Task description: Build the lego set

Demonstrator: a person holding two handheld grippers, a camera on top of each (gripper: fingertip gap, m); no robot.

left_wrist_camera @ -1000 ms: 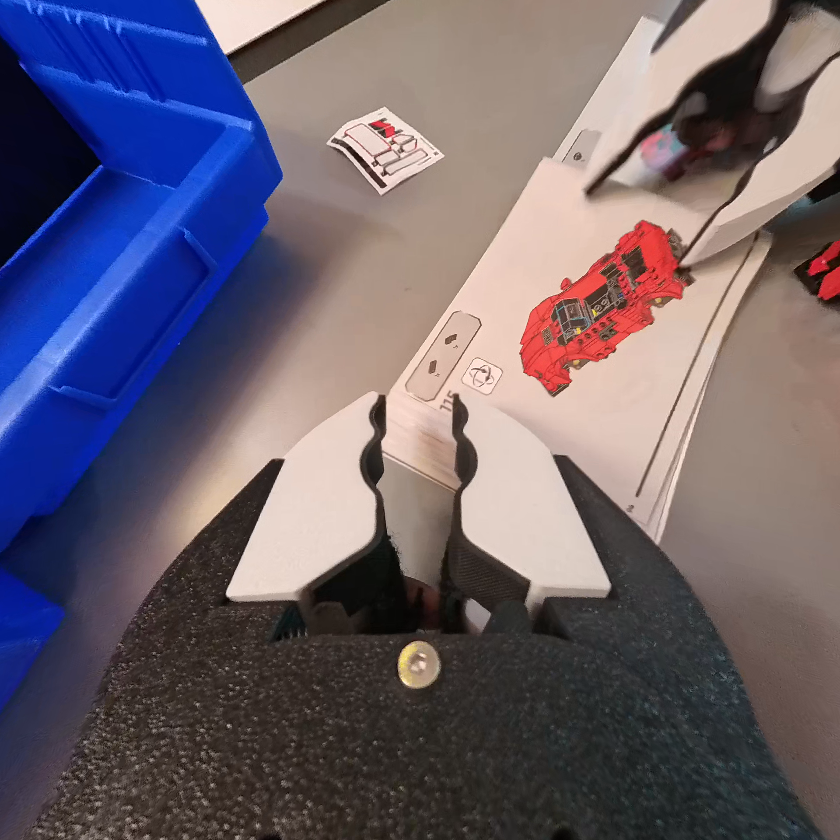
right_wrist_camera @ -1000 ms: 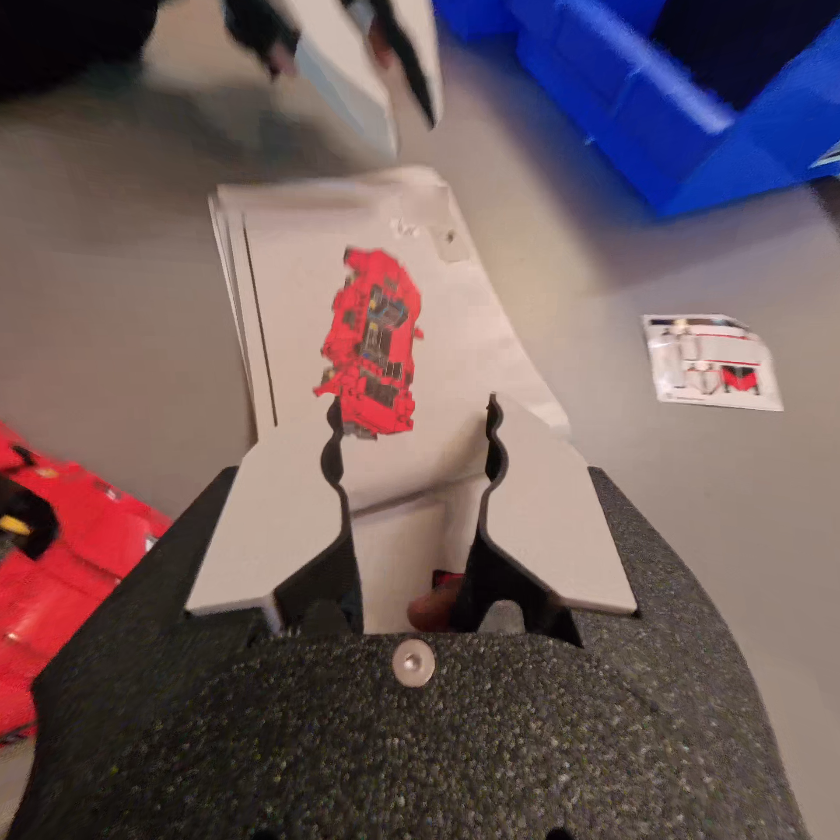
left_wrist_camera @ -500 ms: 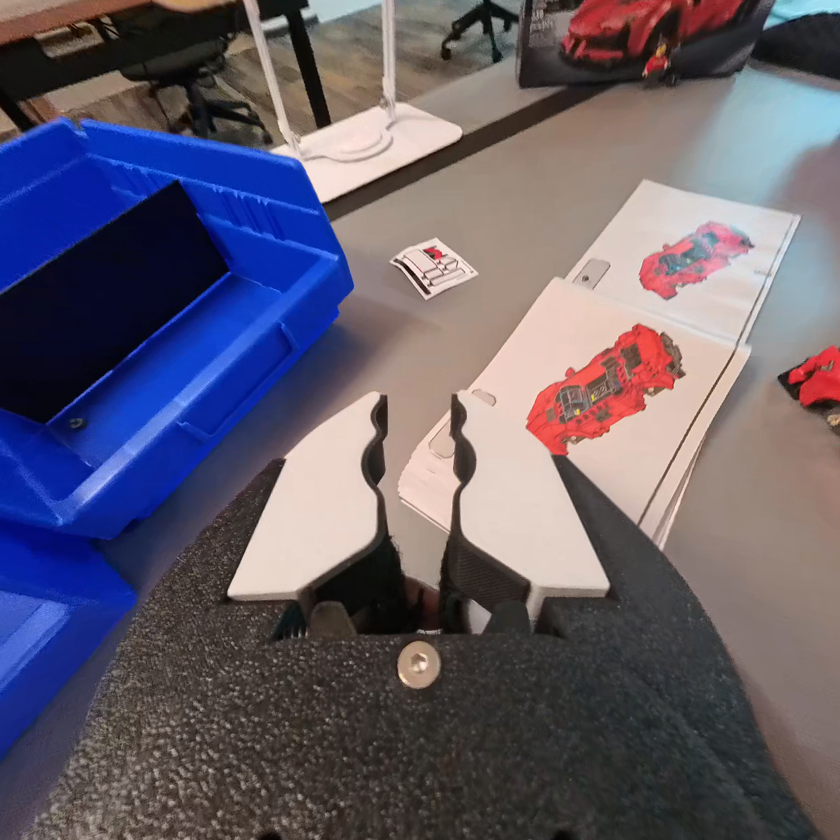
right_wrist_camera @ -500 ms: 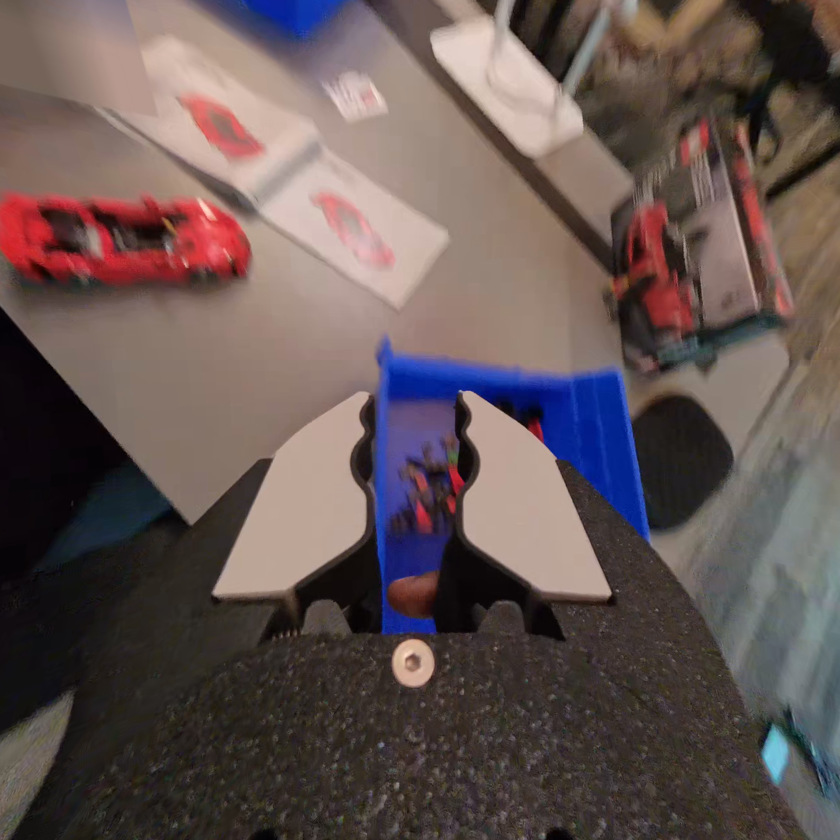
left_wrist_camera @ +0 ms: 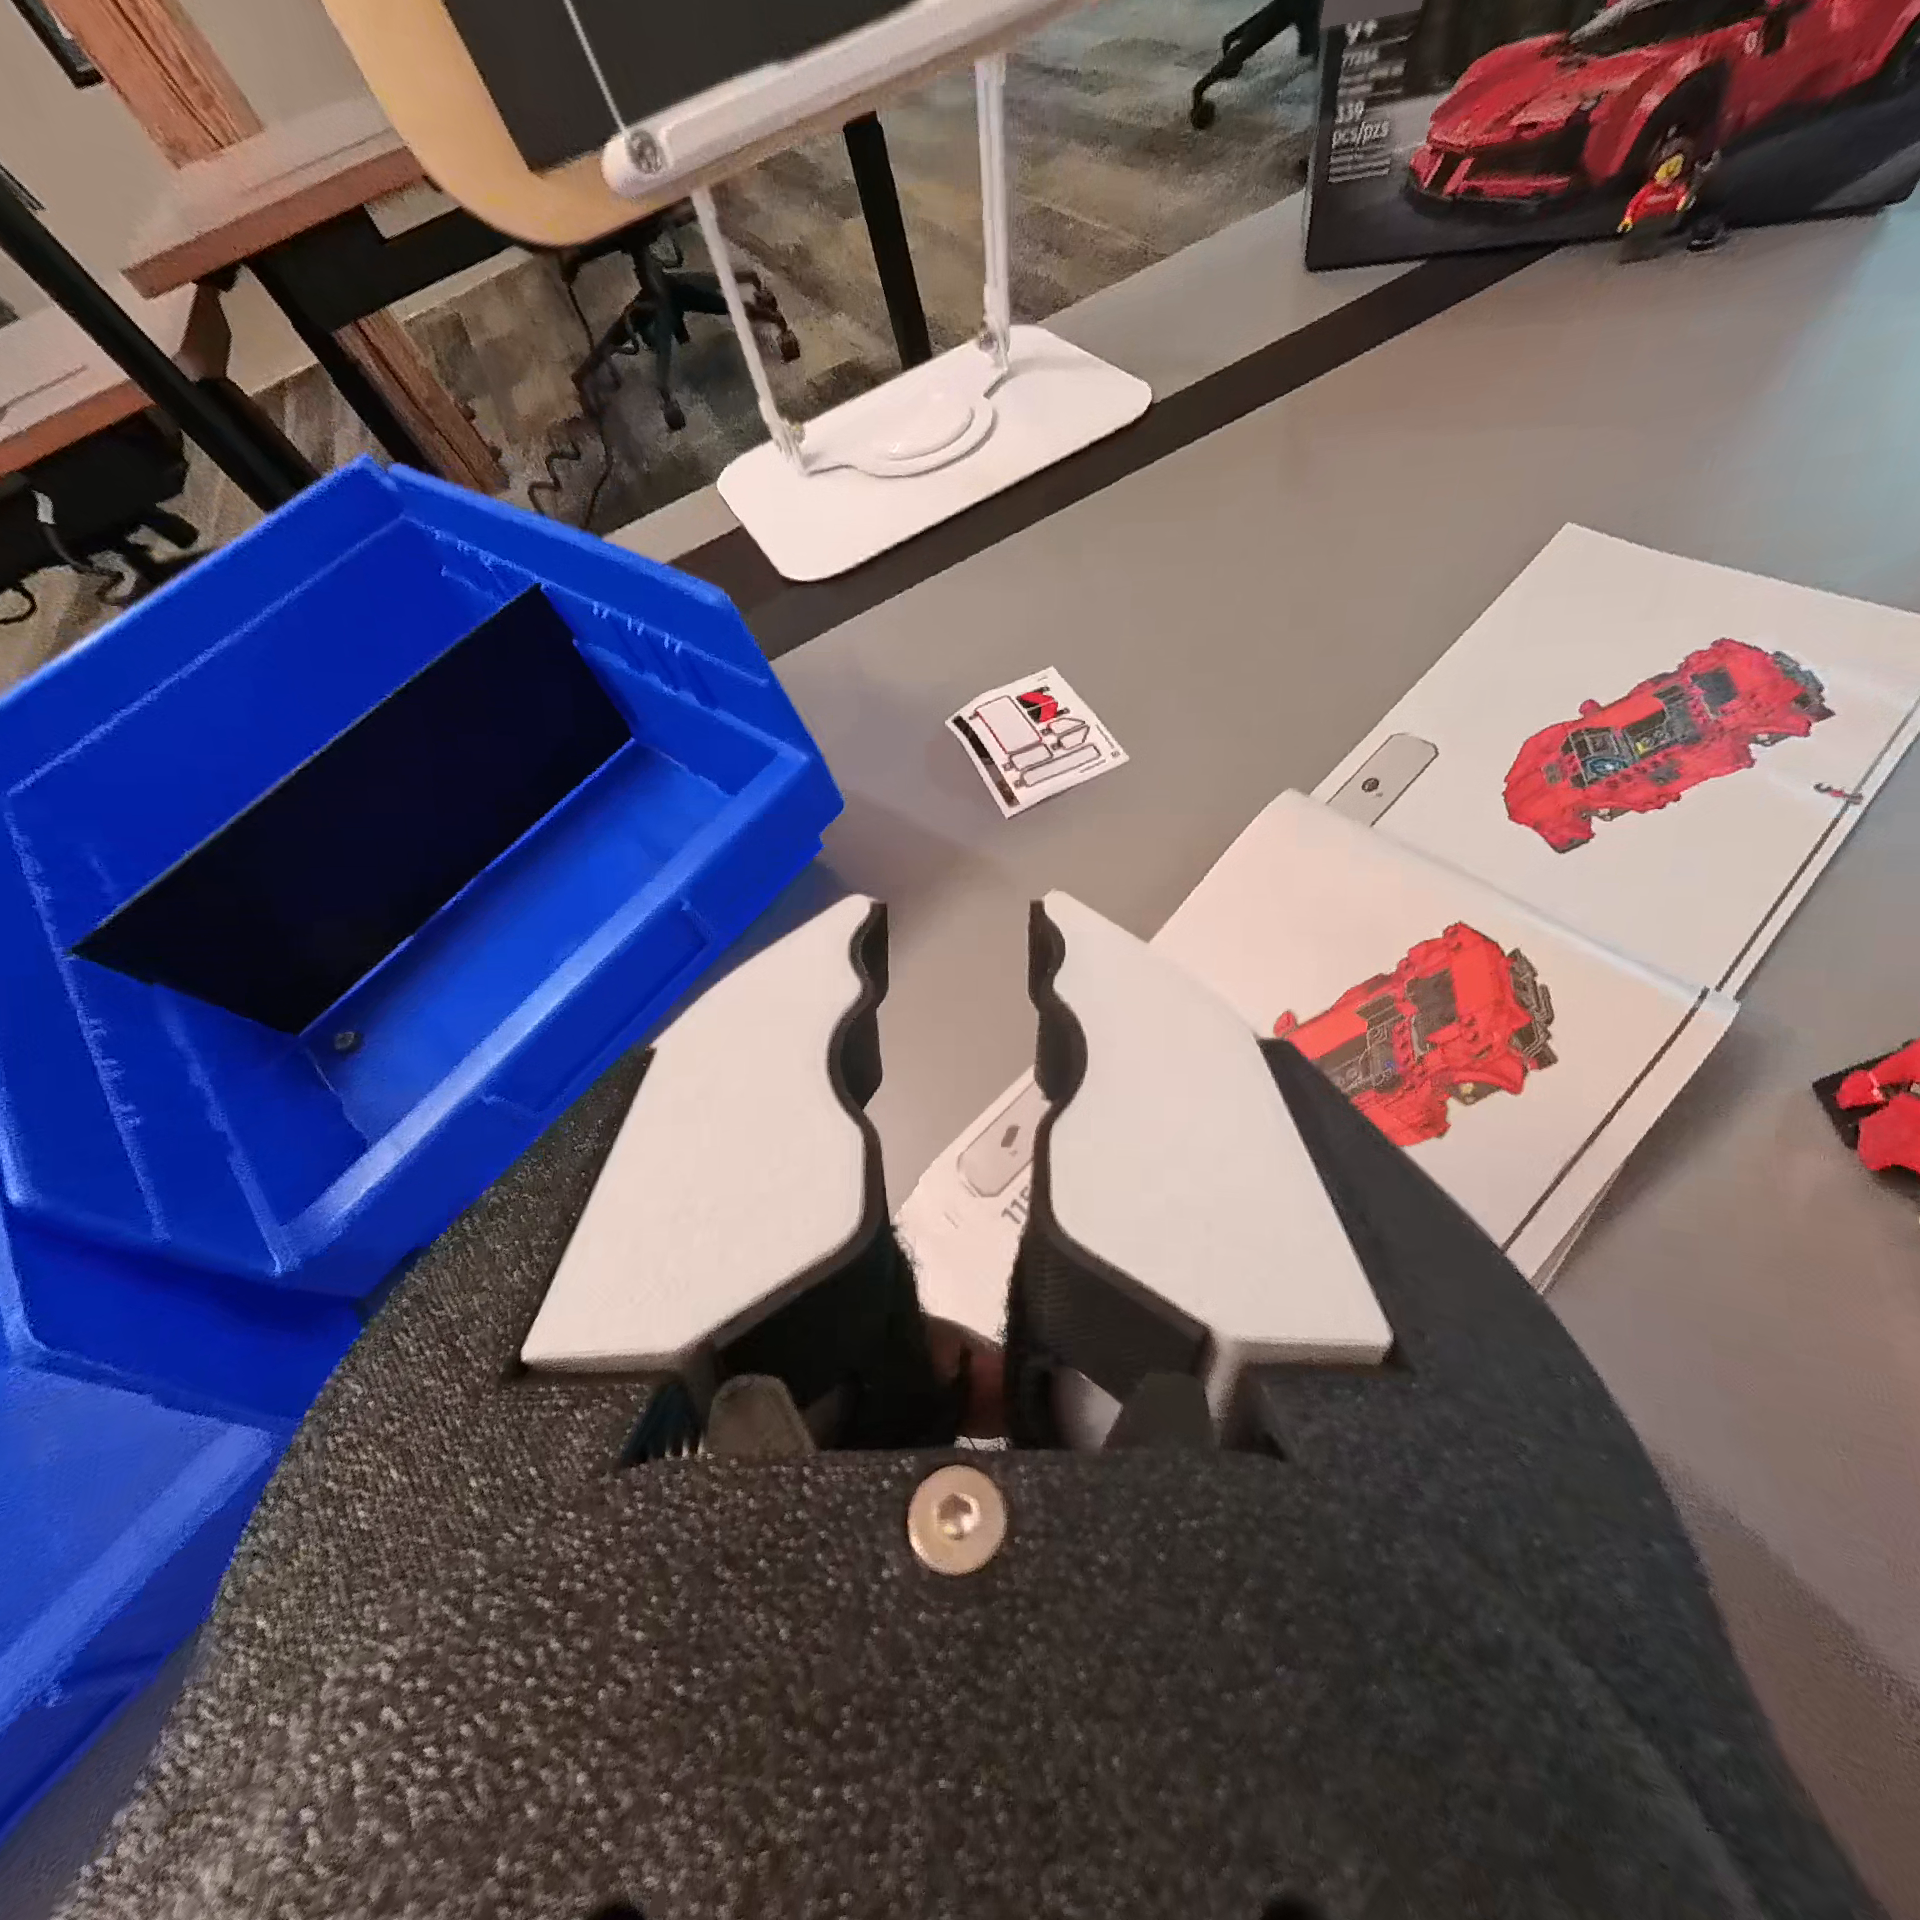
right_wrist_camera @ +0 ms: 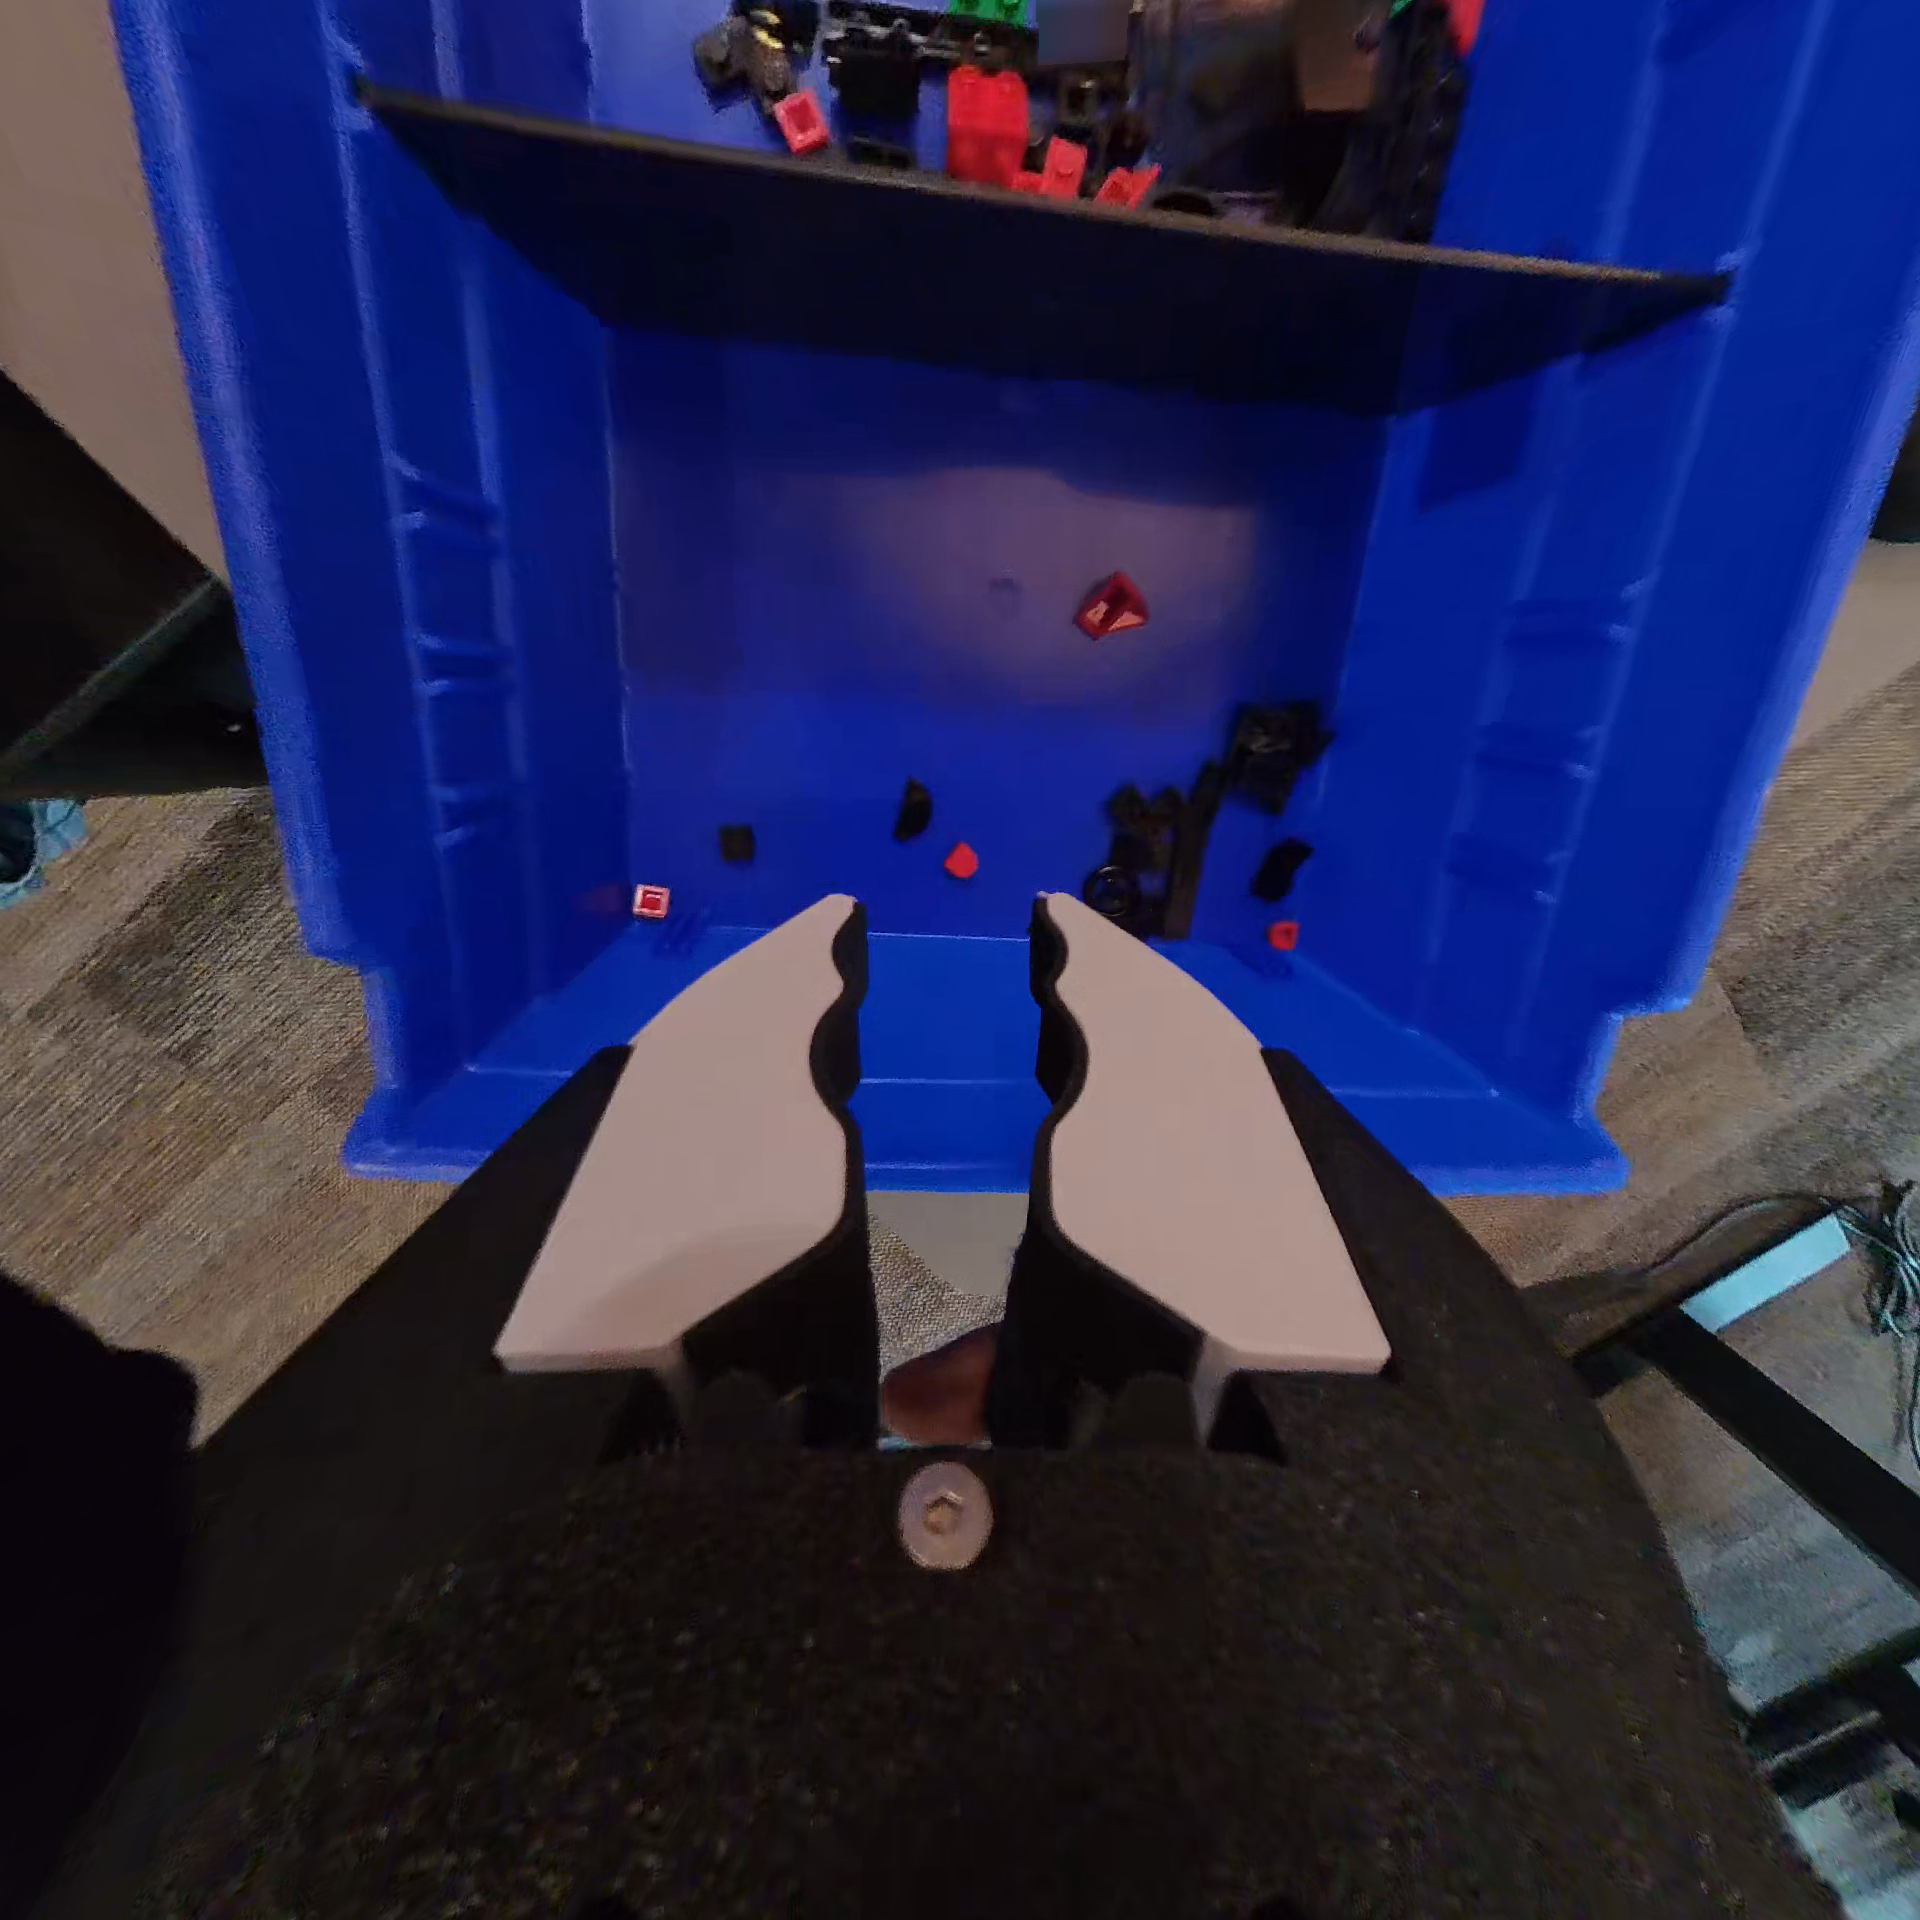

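My left gripper [left_wrist_camera: 958, 914] hangs above the grey table between an empty blue bin [left_wrist_camera: 436, 1101] and the open instruction booklet [left_wrist_camera: 1382, 914]. Its jaws are slightly apart and hold nothing. A bit of the red Lego car [left_wrist_camera: 1883, 1112] shows at the right edge. My right gripper [right_wrist_camera: 945, 920] is open and empty, pointing into a blue parts bin [right_wrist_camera: 1455, 727]. In the near compartment lie a red slope piece [right_wrist_camera: 1112, 608], a small red piece [right_wrist_camera: 961, 860], a red-and-white tile [right_wrist_camera: 650, 900] and a cluster of black pieces [right_wrist_camera: 1195, 831]. Several more pieces [right_wrist_camera: 987, 114] lie beyond the black divider [right_wrist_camera: 1039, 281].
A small sticker sheet [left_wrist_camera: 1036, 740] lies on the table beyond my left gripper. A white stand base [left_wrist_camera: 935, 457] and the Lego box [left_wrist_camera: 1610, 125] stand at the table's far edge. Carpet floor [right_wrist_camera: 156, 987] and cables [right_wrist_camera: 1870, 1268] show around the parts bin. Left tips to right tips: about 65 centimeters. My right gripper's tips are some 7 centimeters from the small red piece [right_wrist_camera: 961, 860].
My left gripper has drawn back and up from the booklet. My right gripper has swung away from the booklet and now points into the parts bin; its jaws are narrower than a second ago.
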